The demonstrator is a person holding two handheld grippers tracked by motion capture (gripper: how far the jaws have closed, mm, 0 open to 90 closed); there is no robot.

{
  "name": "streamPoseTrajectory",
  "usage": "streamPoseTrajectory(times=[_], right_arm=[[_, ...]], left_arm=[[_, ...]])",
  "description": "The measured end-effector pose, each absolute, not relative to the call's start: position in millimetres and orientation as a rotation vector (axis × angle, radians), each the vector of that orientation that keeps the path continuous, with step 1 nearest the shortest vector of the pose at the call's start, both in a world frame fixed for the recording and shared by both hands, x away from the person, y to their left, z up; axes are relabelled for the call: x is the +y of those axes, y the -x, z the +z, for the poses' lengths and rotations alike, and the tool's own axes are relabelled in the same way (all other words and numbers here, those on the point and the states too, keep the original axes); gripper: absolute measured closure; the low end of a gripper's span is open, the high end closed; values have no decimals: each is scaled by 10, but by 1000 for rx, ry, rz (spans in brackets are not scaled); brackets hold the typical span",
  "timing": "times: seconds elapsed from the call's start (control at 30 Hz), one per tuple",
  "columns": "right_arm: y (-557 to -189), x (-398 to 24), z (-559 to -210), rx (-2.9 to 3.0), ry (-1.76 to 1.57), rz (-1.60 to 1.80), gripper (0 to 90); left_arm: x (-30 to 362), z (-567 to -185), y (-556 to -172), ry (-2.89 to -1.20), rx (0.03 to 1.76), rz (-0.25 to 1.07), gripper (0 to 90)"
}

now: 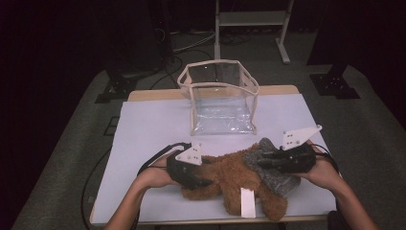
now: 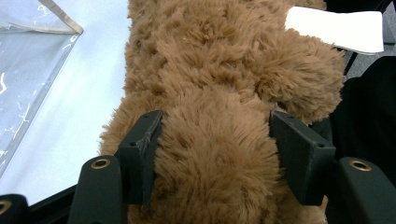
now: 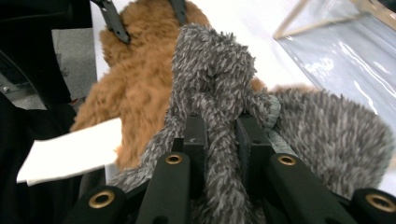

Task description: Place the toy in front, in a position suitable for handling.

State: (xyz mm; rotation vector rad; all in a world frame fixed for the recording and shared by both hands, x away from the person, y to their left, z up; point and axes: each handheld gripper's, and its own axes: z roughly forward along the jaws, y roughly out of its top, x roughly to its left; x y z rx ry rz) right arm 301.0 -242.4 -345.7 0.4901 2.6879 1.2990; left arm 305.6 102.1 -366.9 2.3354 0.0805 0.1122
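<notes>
On the white desk [image 1: 143, 124], the left tool [image 1: 203, 181] clamps a shaggy brown plush toy [image 1: 230, 179] half-wide; the right tool [image 1: 265, 160] pinches its grey fuzzy garment [image 1: 273, 175] nearly shut. Pulling apart could, apparently, tear fabric or slip fur.

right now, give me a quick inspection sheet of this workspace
surface: table under a pale sheet, bare wood at the far edge.
job's things: brown plush toy lying near the front edge with a white tag; grey fuzzy cloth lies on its right end; clear bag stands open behind.
clutter: nothing seen.
grippers: left gripper clamps a plush limb between its pads; right gripper is shut on a fold of the grey cloth.
cables: black cable trails from the left gripper; more run on the floor behind.
surroundings: dark room, grey floor, white stand frame behind the table.
</notes>
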Motion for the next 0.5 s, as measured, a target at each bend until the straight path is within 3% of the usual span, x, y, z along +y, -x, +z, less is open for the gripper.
streamPoseTrajectory(times=[0.5], right_arm=[[-2939, -2125, -3622, 2767, -412, 1290, 763]], left_arm=[[836, -3690, -3234, -2370, 88, 68, 224]])
